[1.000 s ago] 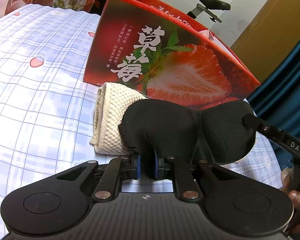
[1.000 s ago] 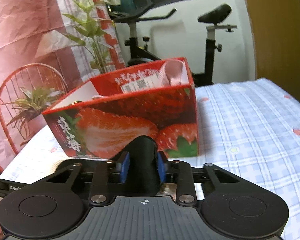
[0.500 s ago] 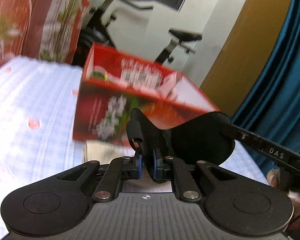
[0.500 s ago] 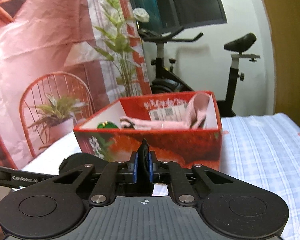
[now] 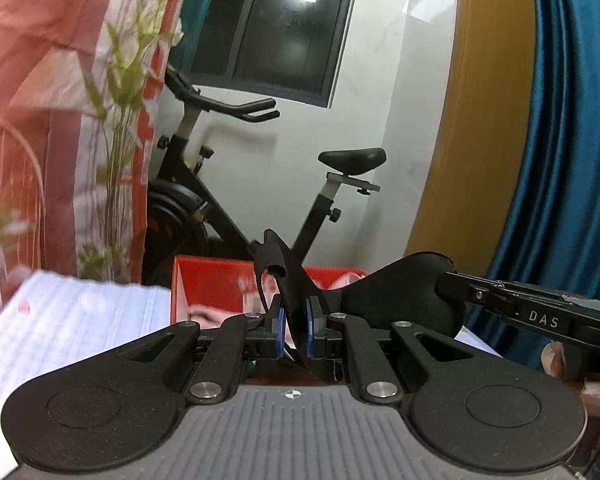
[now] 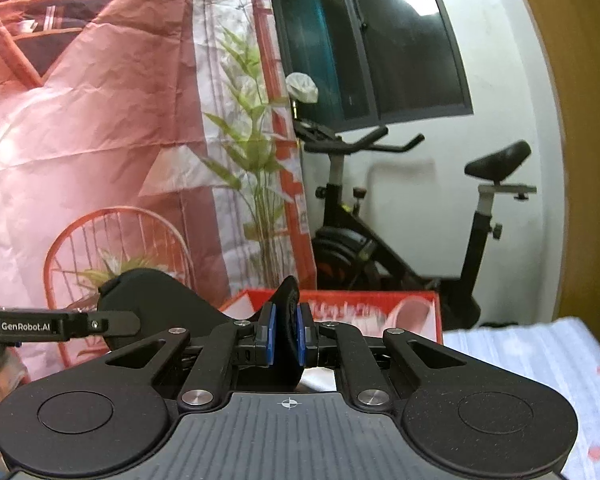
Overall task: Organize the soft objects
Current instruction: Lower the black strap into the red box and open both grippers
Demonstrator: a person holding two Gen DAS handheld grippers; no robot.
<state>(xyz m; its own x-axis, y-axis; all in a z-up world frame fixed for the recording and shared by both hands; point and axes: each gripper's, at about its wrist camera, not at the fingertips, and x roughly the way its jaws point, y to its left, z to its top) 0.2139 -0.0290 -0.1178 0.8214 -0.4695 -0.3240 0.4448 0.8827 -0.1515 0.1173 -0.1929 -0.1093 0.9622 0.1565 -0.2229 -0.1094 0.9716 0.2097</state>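
Black eye mask point(image 5: 400, 296) held aloft between both grippers, low centre of both views, just in front of the red box point(image 5: 204, 280) and above its open top. Left gripper point(image 5: 293, 330) with jaws pressed together on one end of mask, a strap loop sticking up above the blue pads point(image 5: 277, 330). Right gripper point(image 6: 285, 338) likewise pinching the other end, a rounded black edge poking up between its pads point(image 6: 269, 338). In the left view, right gripper entering from the right edge; in the right view, left gripper entering from the left edge, with the mask's cup bulging between.

Pink cloth point(image 6: 410, 314) already lying inside box. Box standing on a counter covered in pale checked cloth point(image 5: 80, 320), lower left of left view. Exercise bike point(image 6: 400, 220) and plant backdrop point(image 6: 100, 120) behind, not part of the job.

Mask likely very light, soft and padded, springy enough to keep its cup shape yet floppy across the middle. Matte fabric, so little risk of slipping. Thin ends suit the pinch best; the domed cups would squash and spring out. Strap could snag on the box rim, so probably worth lowering well inside before letting go.
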